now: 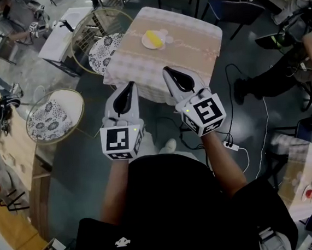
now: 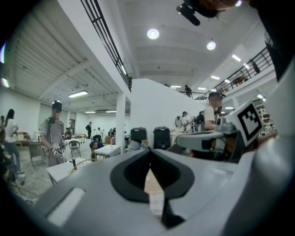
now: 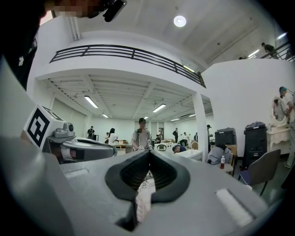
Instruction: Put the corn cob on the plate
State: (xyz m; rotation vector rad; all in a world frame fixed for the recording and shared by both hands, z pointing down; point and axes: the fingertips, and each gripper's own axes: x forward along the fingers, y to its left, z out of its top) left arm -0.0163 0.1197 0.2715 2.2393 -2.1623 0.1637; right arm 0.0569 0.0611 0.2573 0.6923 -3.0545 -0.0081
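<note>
Closest, two grey handheld tools: left gripper and right gripper, both with jaws pressed together, nothing between them. Farther ahead, yellow corn cob touching small white plate on beige-clothed square table. Probably light, rigid, bumpy; best pinched across mid-length.

Head view steeply down — others level.

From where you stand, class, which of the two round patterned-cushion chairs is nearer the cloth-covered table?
The farther chair, close beside the table's left edge; the other chair stands well apart, lower left in the head view.
</note>
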